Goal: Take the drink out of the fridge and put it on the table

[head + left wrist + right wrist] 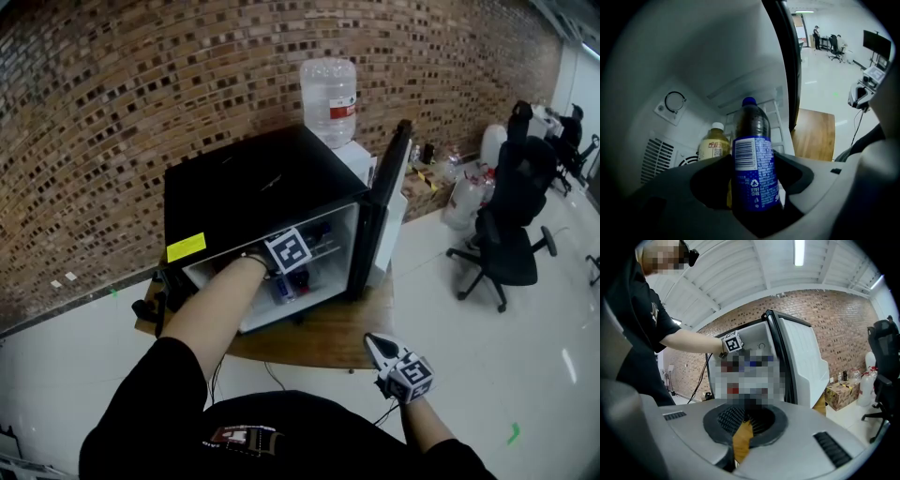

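A small black fridge (262, 183) stands on a wooden table (319, 337) with its door (389, 202) swung open to the right. My left gripper (284, 281) reaches into the white interior. In the left gripper view its jaws press on both sides of a dark drink bottle (752, 168) with a blue label and blue cap, which stands upright. Behind that bottle stands a yellow tea bottle (714, 145) with a white cap. My right gripper (378, 344) hangs below the table's front edge, shut with nothing in it (745, 416).
A large water jug (330, 101) sits on a dispenser behind the fridge. A black office chair (511, 216) and more jugs stand on the floor at the right. A brick wall runs behind everything. Bare wood shows in front of the open fridge (813, 133).
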The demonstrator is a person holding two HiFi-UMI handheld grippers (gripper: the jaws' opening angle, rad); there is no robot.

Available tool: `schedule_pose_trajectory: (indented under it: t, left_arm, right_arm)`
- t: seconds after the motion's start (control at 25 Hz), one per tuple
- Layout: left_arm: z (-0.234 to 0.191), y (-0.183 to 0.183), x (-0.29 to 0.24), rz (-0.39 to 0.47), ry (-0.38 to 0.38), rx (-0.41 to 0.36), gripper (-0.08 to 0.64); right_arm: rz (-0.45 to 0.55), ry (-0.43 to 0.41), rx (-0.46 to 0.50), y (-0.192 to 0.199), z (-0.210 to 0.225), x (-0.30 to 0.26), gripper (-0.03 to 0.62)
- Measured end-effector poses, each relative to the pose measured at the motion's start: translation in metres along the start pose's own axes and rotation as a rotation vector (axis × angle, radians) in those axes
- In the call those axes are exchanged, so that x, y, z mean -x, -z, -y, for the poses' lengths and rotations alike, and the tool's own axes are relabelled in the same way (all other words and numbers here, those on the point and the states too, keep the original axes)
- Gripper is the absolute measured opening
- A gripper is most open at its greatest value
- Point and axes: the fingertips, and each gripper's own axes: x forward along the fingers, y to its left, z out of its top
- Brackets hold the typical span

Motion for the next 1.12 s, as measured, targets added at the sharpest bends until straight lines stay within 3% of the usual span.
schedule_pose_trajectory:
  t: [0.16,0.24,0.48,0.84,1.12]
  left_arm:
    - [-0.004,-0.001,-0.006,-0.016,0.007,-0.001,0.319]
    - [-0.003,-0.001,-0.009,-0.004,0.007,-0.018,0.285]
    - [0.003,-0.006,-0.002,0.037,-0.022,-0.081,0.281]
    - [0.042,-0.039,0.071,0.433,0.009,0.016,0.281]
    - [0.098,-0.030,0.111,0.805,0.143,0.209,0.281]
  right_arm:
    - [-0.007,0.005,-0.005,-0.003,-0.003,0.000,0.011]
    - [-0.011,0.006,-0.018,-0.004,-0.005,0.001,0.011]
    - [-0.017,0.021,-0.027,0.002,-0.004,0.007,0.011]
    - [-0.013,0.043,-0.027,0.002,-0.001,0.009,0.011]
    - [0.008,0.045,-0.016,-0.009,0.002,-0.004,0.011]
